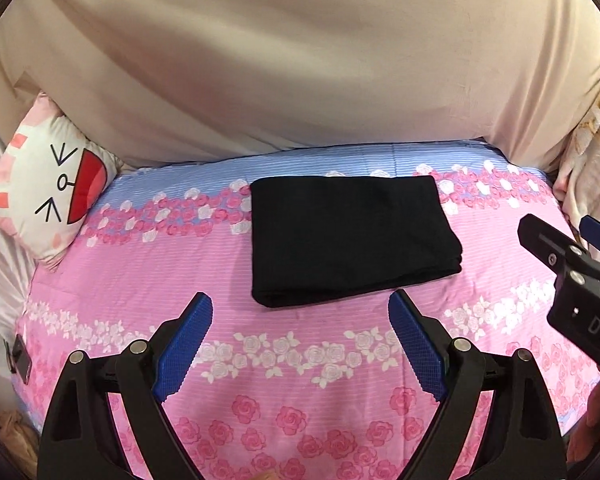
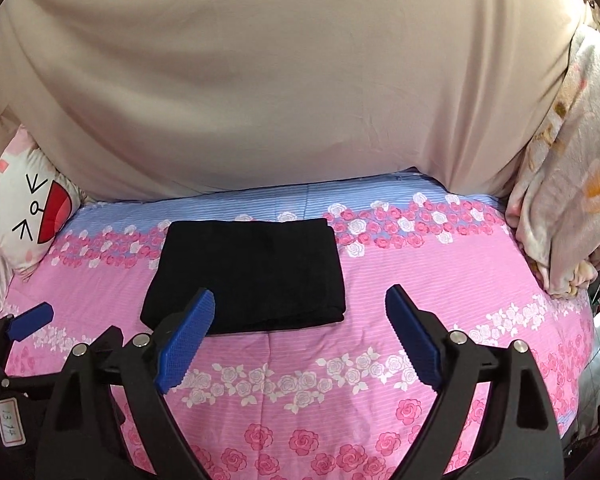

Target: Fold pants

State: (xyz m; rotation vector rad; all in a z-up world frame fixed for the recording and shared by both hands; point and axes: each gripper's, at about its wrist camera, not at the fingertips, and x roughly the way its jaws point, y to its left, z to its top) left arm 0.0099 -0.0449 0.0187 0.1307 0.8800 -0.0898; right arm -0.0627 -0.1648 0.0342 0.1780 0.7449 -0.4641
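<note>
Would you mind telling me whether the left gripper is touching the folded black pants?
Apart. In the left wrist view, pink sheet shows between the open left gripper and the pants.

pants (image 1: 348,236) on bedspread (image 1: 140,280) (pillow (image 1: 48,184) left)

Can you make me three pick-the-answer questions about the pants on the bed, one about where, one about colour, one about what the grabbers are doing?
1. Where do the pants lie?
A. on the flowery bedspread
B. on the cat-face pillow
C. between the fingers

2. What colour are the pants?
A. pink
B. black
C. beige

3. How do the left gripper and right gripper stand?
A. both open and empty
B. both shut on the pants
C. one open, one shut

Answers:
1 A, the pants rest flat on the bedspread, folded into a rectangle.
2 B, the cloth is plain black against the pink roses.
3 A, each wrist view shows blue fingers spread apart with nothing between.
</note>
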